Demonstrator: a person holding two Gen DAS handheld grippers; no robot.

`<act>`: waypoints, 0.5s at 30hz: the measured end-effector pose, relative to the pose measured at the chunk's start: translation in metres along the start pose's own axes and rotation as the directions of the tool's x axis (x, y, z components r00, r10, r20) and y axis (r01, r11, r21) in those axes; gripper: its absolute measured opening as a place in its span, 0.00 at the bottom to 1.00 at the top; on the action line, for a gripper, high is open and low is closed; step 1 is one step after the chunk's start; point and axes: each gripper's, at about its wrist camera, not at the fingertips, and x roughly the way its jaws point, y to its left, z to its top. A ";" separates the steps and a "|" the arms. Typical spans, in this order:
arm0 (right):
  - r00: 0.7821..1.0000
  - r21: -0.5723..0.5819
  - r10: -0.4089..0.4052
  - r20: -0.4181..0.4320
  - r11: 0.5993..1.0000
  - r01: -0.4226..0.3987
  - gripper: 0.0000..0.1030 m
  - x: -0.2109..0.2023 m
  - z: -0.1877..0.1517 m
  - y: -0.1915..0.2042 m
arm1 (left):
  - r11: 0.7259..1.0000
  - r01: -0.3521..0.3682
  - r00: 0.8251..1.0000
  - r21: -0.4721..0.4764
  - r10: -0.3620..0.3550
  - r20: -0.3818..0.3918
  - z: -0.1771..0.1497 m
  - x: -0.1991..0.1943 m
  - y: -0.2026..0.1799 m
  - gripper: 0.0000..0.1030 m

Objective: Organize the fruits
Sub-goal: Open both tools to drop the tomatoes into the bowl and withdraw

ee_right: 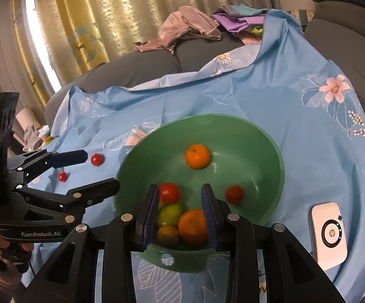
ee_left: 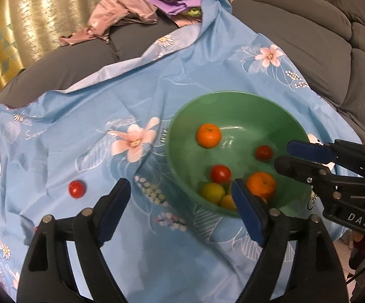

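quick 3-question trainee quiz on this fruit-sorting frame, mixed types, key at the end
1. True or false: the left gripper is shut on a tomato.
2. How many red tomatoes lie on the blue floral cloth outside the green bowl in the right wrist view? A) none B) one C) two
3. Fill in: the white device with the ring logo lies on the cloth, outside the bowl, on the robot's ____ side of it.

Key
1. False: its jaws stand apart with nothing between them.
2. C: the larger tomato and the smaller tomato.
3. Right.
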 end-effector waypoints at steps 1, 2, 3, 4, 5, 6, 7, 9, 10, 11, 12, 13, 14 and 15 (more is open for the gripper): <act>1.000 -0.003 0.002 0.000 1.000 -0.002 0.33 -0.001 0.000 0.002 | 1.000 -0.008 1.000 -0.006 0.008 0.003 -0.002 -0.004 0.003 0.81; 1.000 -0.006 0.006 0.000 1.000 -0.006 0.33 -0.002 0.001 0.005 | 1.000 -0.017 1.000 -0.009 0.017 0.010 -0.004 -0.008 0.006 0.81; 1.000 -0.010 0.012 0.000 1.000 -0.012 0.33 -0.003 0.002 0.009 | 1.000 -0.023 1.000 -0.011 0.023 0.014 -0.005 -0.010 0.007 0.81; 1.000 -0.015 0.018 0.001 1.000 -0.018 0.33 -0.004 0.003 0.013 | 0.999 -0.033 0.999 -0.017 0.034 0.019 -0.008 -0.015 0.011 0.82; 1.000 -0.020 0.023 0.001 1.000 -0.023 0.33 -0.005 0.004 0.017 | 0.999 -0.038 0.999 -0.022 0.039 0.025 -0.010 -0.019 0.014 0.82; 1.000 -0.024 0.028 0.000 0.999 -0.028 0.33 -0.005 0.004 0.020 | 0.999 -0.041 0.999 -0.027 0.042 0.030 -0.012 -0.022 0.017 0.82; 0.999 -0.029 0.034 0.000 0.999 -0.034 0.33 -0.006 0.005 0.025 | 0.998 -0.048 0.998 -0.037 0.049 0.037 -0.016 -0.028 0.022 0.83; 0.999 -0.038 0.048 -0.003 0.998 -0.048 0.33 -0.006 0.006 0.034 | 0.997 -0.057 0.997 -0.054 0.059 0.043 -0.022 -0.034 0.030 0.84; 0.998 -0.043 0.056 -0.006 0.998 -0.056 0.33 -0.006 0.006 0.039 | 0.995 -0.065 0.997 -0.072 0.068 0.047 -0.028 -0.040 0.039 0.84; 0.998 -0.049 0.064 -0.009 0.997 -0.065 0.33 -0.005 0.006 0.044 | 0.994 -0.070 0.996 -0.082 0.074 0.047 -0.032 -0.043 0.043 0.84; 0.997 -0.056 0.071 -0.012 0.996 -0.072 0.33 -0.005 0.006 0.049 | 0.992 -0.080 0.995 -0.100 0.085 0.043 -0.039 -0.046 0.051 0.84; 0.997 -0.066 0.081 -0.019 0.994 -0.082 0.33 -0.003 0.005 0.056 | 0.987 -0.096 0.994 -0.126 0.101 0.034 -0.049 -0.050 0.062 0.84; 0.996 -0.072 0.089 -0.024 0.993 -0.090 0.33 -0.002 0.005 0.060 | 0.985 -0.102 0.994 -0.141 0.107 0.030 -0.055 -0.052 0.068 0.84; 0.995 -0.076 0.097 -0.031 0.992 -0.099 0.33 -0.001 0.004 0.064 | 0.980 -0.111 0.993 -0.163 0.116 0.023 -0.063 -0.055 0.077 0.84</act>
